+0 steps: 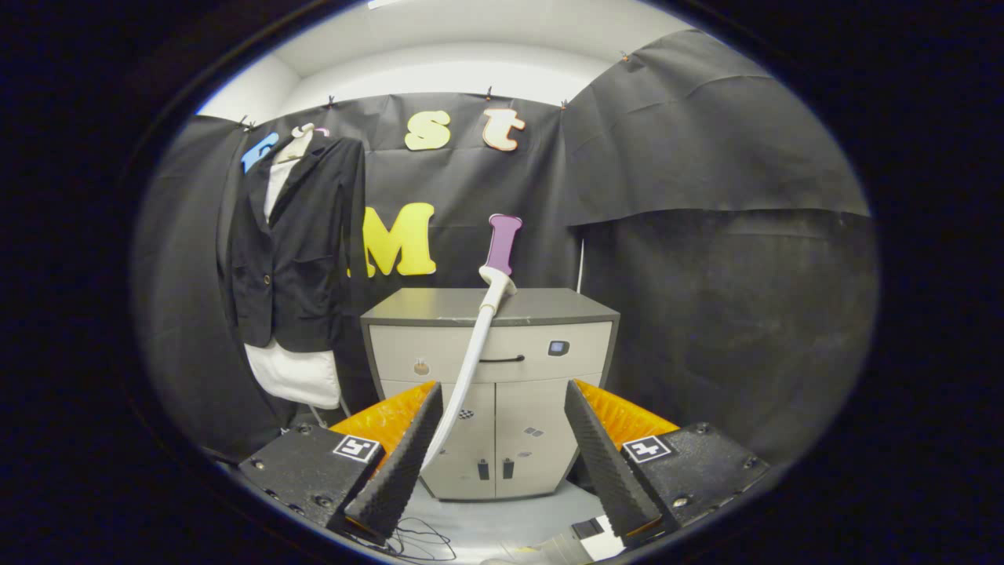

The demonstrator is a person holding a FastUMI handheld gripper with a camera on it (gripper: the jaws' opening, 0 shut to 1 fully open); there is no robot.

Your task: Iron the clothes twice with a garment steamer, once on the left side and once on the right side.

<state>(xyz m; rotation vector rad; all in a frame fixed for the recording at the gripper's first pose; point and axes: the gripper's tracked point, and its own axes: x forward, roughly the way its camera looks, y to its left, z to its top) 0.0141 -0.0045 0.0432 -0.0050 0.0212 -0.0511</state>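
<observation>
A: What stood out as the biggest thing in the booth?

B: The dark jacket [294, 243], hung over a white garment [296, 375] on a hanger, up against the wall and well off to the left of the gripper [502, 447]. Next in size was the grey cabinet [490, 388], straight ahead beyond the fingers.

A: And the garment steamer?

B: If I read it rightly, it was the long white wand [471, 361] leaning against the cabinet front, its head [499, 280] resting at the edge of the cabinet's tabletop and its lower end dropping behind the left finger [400, 463]. I could not tell whether it touched that finger or only passed behind it.

A: Was the gripper holding it?

B: No. The fingers were spread wide apart with nothing pressed between them; the wand sat close by the left one, not centred in the gap.

A: So where could it have gone wrong?

B: Mostly at the pick-up, I judged. The wand was only propped, so a nudge from the left finger could have slid its head along the tabletop edge and toppled it to the floor. Closing off-centre might have pinched it at a slant, and a slim, smooth shaft would likely twist in such a hold. Thin cables [420, 541] lay on the floor just below the fingers; they might have snagged.

A: Anything about the jacket?

B: It hung loosely, so a steamer pressed hard could have swung it rather than smoothed it.
</observation>
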